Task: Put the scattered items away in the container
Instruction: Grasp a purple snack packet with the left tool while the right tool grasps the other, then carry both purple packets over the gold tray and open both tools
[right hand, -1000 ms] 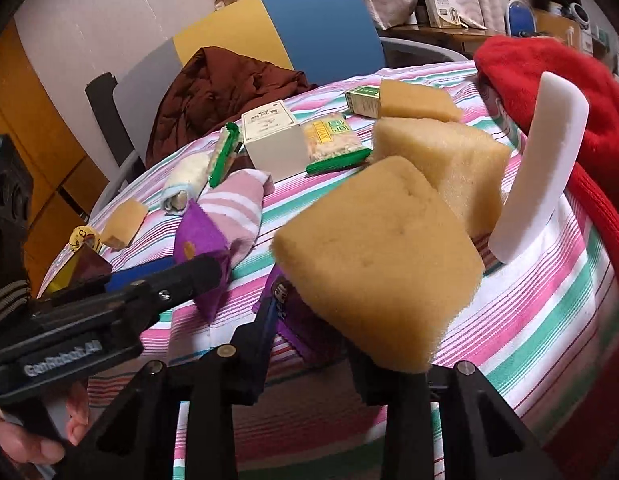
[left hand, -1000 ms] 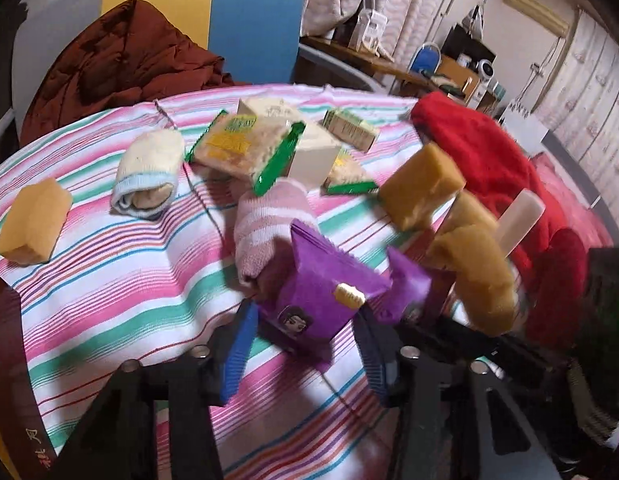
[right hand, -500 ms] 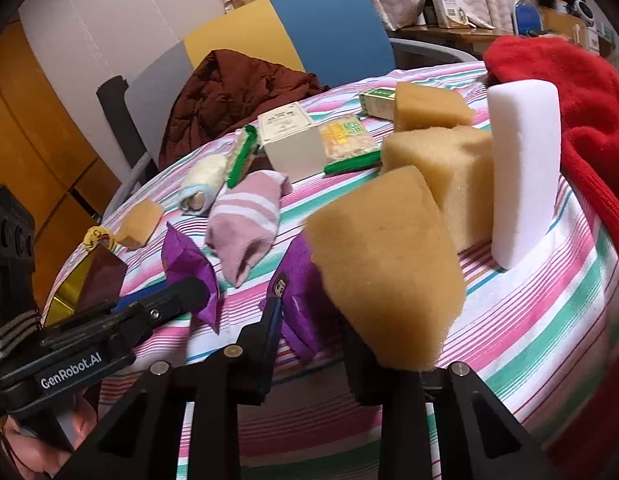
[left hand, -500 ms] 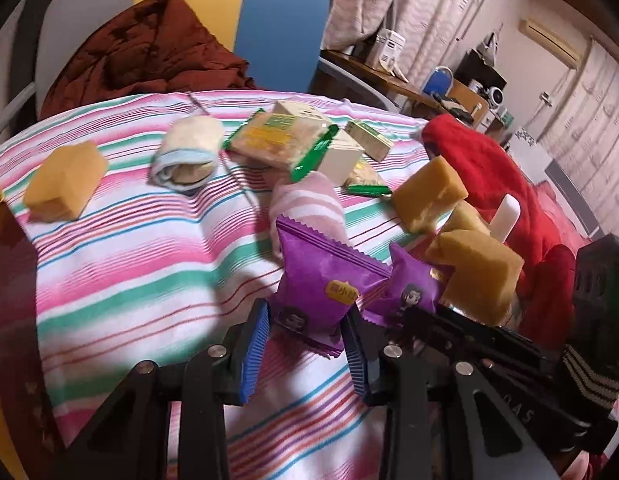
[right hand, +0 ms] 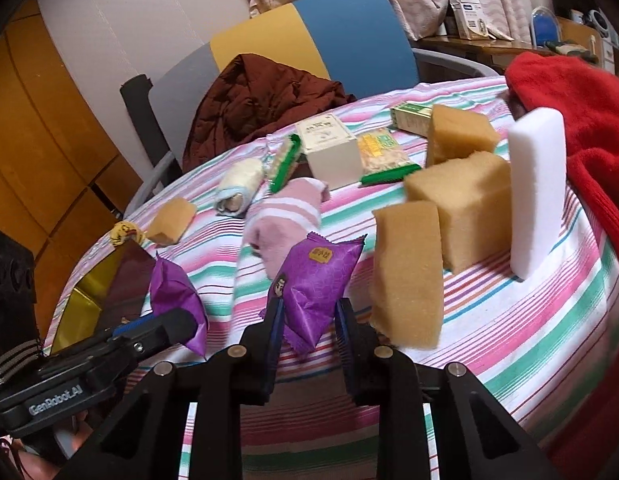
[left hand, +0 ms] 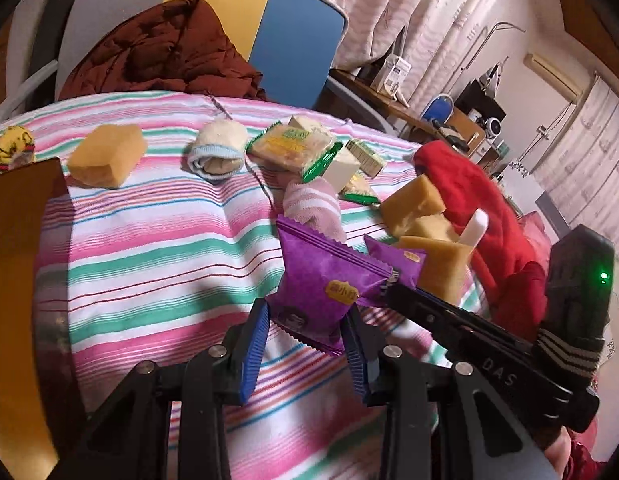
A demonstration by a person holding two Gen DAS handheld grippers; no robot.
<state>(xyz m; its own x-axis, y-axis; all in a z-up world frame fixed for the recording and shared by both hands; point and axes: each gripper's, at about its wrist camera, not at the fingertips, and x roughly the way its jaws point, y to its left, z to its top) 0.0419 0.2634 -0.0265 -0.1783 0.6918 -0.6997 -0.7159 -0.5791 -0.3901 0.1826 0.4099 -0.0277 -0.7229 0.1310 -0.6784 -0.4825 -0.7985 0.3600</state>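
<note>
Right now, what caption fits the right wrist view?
Right tongs grip a purple snack packet above the striped tablecloth, yellow sponges alongside.

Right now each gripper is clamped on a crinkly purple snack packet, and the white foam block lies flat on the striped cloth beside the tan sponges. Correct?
Not quite. The white foam block stands upright on its end on the striped cloth beside the tan sponges, as the right wrist view shows. The rest holds: the left gripper and right gripper are each clamped on a crinkly purple snack packet.
</note>
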